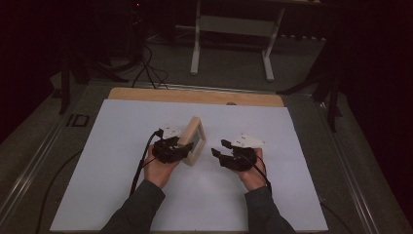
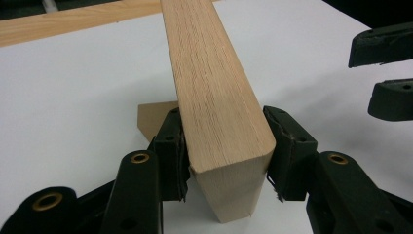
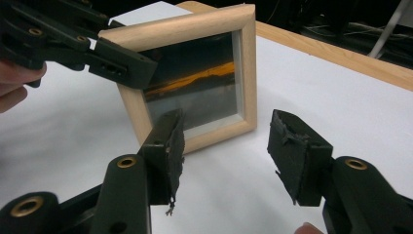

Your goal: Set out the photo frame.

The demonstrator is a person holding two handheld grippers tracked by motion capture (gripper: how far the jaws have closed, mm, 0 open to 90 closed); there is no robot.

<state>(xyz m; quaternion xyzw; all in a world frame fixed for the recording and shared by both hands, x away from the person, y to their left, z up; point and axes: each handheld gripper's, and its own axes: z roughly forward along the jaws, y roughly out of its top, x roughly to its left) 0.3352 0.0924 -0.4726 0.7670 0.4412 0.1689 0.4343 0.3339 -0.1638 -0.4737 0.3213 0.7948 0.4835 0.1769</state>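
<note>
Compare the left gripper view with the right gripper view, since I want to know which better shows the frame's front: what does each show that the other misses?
Left gripper view: the wooden frame's edge seen end-on, the left hand-held gripper clamped on its two faces, and a stand piece behind. Right gripper view: the frame's glazed front with a dark picture and an orange streak, and the right hand-held gripper open, with nothing between its jaws. Both share the frame, the white sheet under it and the wooden table edge.
</note>
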